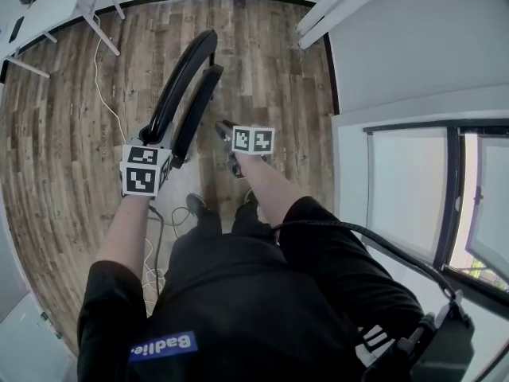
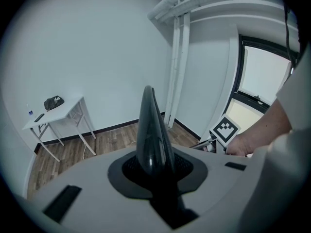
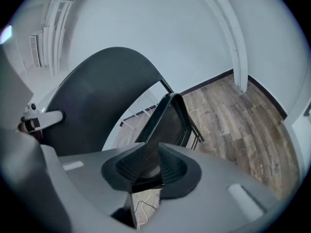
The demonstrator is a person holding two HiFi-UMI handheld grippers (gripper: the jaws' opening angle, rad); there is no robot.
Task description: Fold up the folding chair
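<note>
Chair: the chair [image 1: 199,106] stands on the floor [image 1: 64,134] just ahead of the person, seat and back close together; it looks nearly folded.
Left side: the left gripper [image 1: 159,134] has its fingers narrow, clamped on the back [image 2: 151,130] at its top edge.
Right side: the right gripper [image 1: 225,127] has its fingers narrow, closed on the thin rim of the seat [image 3: 167,118].
Risk 1: the seat may slip free and drop open, since only its rim is held.
Risk 2: the right fingers could get pinched as seat meets back.
Risk 3: the legs may catch the cable [image 1: 103,94].
Containers: none in view; a bag [image 2: 53,102] lies loose on the table [image 2: 68,109].
</note>
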